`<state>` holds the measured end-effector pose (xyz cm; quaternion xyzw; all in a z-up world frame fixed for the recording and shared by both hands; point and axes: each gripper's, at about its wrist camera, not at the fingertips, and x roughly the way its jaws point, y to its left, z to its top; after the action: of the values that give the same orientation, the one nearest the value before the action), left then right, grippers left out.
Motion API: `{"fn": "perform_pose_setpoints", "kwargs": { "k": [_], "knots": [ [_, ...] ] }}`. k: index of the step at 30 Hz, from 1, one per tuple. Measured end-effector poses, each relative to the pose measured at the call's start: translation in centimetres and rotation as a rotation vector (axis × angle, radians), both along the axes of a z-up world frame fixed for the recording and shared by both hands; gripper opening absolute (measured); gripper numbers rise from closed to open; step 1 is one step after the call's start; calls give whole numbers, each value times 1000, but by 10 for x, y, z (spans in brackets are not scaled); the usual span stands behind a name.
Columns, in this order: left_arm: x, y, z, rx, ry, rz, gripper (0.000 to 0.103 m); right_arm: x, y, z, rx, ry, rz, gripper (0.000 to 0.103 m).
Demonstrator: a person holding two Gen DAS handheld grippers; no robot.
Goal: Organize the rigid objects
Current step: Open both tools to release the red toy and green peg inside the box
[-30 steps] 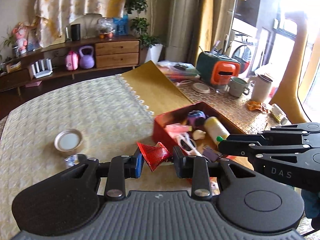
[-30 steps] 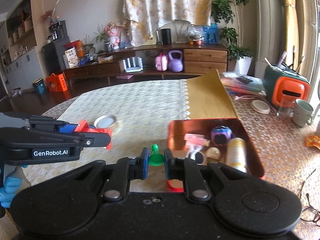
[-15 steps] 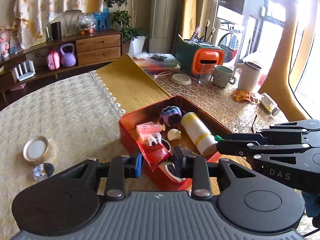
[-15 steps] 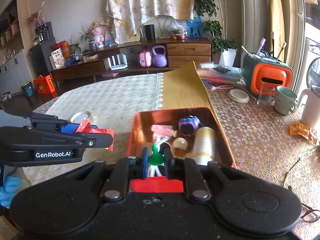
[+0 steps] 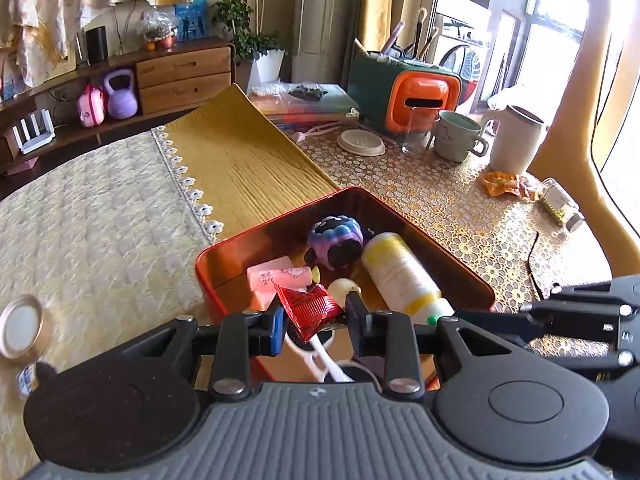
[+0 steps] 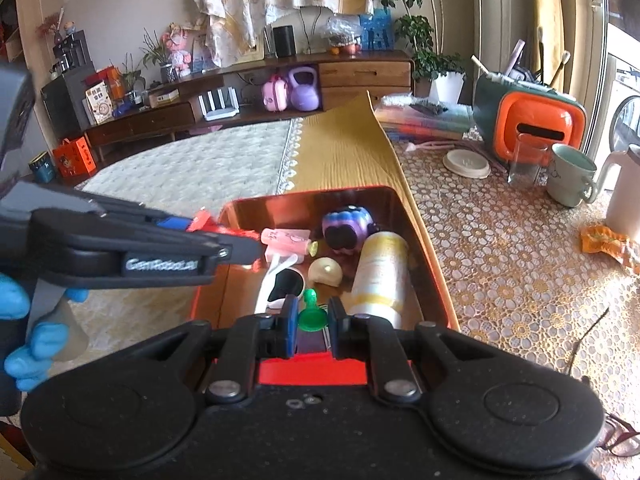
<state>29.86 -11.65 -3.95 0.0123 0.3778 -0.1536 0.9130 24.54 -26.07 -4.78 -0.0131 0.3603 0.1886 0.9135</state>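
My left gripper (image 5: 316, 322) is shut on a ridged red plastic piece (image 5: 310, 308) and hangs over the near-left part of the red tin box (image 5: 448, 258). My right gripper (image 6: 313, 320) is shut on a small green pawn-shaped piece (image 6: 310, 313) over the box's near edge (image 6: 312, 372). Inside the box lie a white-and-yellow bottle (image 5: 402, 276), a purple-and-black toy (image 5: 336, 240), a pink block (image 5: 276, 278), a cream dome (image 6: 325, 271) and white sunglasses (image 6: 280, 284). In the right wrist view the left gripper (image 6: 240, 246) reaches in from the left with the red piece (image 6: 208, 224).
A jar lid (image 5: 20, 326) lies on the cream tablecloth at the left. Behind the box are a yellow runner (image 5: 240, 160), an orange-and-green holder (image 5: 404, 96), a saucer (image 5: 362, 142), a glass, a mug (image 5: 458, 140) and a white jug (image 5: 516, 138). A blue-gloved hand (image 6: 28, 344) holds the left gripper.
Both grippers have moved forward and down over the red box, each still holding its piece. The box now fills the middle of both views and the jar lid has slid to the left edge.
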Motion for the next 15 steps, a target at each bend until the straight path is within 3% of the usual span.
{"fn": "perform_pose_setpoints", "kwargs": {
  "k": [15],
  "knots": [
    [45,-24,-29,10,28,-29,30,33,18,-32,-42,64,26,14]
  ]
}}
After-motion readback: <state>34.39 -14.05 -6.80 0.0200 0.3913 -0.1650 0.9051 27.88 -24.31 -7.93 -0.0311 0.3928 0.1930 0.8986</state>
